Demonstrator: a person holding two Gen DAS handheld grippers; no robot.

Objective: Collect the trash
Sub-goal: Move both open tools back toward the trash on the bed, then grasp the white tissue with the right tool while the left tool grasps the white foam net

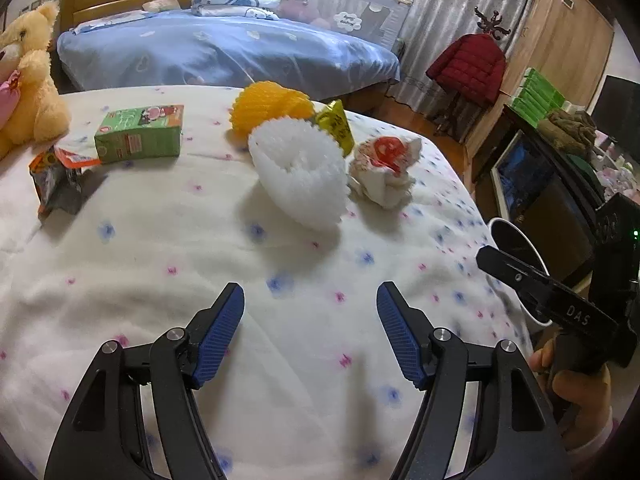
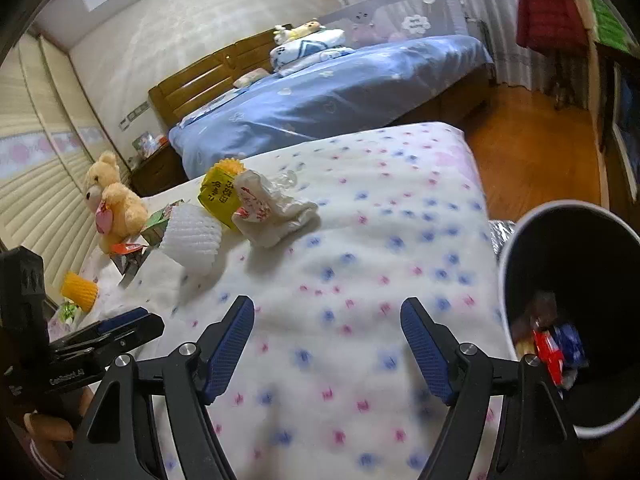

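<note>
Trash lies scattered on the flowered bed (image 1: 168, 248): white foam net (image 1: 300, 176), crumpled wrapper (image 1: 384, 172), yellow packet (image 1: 336, 126), orange foam net (image 1: 268, 106), green carton (image 1: 140, 132). Bin (image 2: 568, 320) at the bed's edge holds what look like wrappers. Left tool (image 1: 310, 334) and right tool (image 2: 328, 348) both gape, empty.

Soft, even indoor light fills both views, brightest on the white floral blanket (image 1: 168, 240), where the white foam net (image 1: 300, 176) throws a faint shadow toward the camera. The fisheye lens bends the bed frame and walls and leaves black vignetting in the corners. In the right wrist view the blanket's flower print smears with motion blur, and the inside of the bin (image 2: 516, 264) stays dark
</note>
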